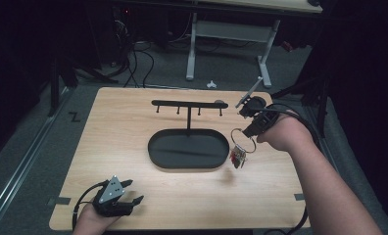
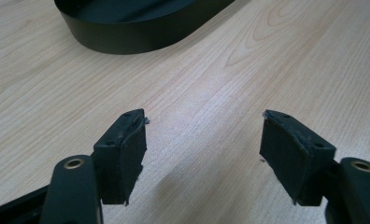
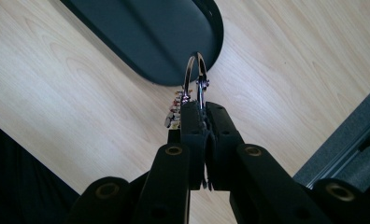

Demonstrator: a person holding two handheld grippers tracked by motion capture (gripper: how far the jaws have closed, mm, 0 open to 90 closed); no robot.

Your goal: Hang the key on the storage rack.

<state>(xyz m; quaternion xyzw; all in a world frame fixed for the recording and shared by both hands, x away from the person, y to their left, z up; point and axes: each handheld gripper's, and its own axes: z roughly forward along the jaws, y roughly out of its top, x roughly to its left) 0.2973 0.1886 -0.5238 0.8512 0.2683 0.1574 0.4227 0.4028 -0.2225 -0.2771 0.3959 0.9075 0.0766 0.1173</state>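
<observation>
- My right gripper (image 3: 201, 109) pinches a metal key ring (image 3: 195, 77), jaws clamped tight on its lower arc; a small bunch of colourful charms (image 1: 238, 156) dangles below it, clear of the wooden table (image 1: 133, 196).
- Just beyond my jaws lies the black oval tray (image 1: 188, 149); its T-shaped hook rack (image 1: 188, 104) rises past that.
- My left gripper (image 2: 202, 149) rests near the table's front edge, jaws wide apart, holding nothing.
- Step, as I judge it: carrying the ring toward a hook. Next: lift higher, line the loop up with a peg, then lower it on.
</observation>
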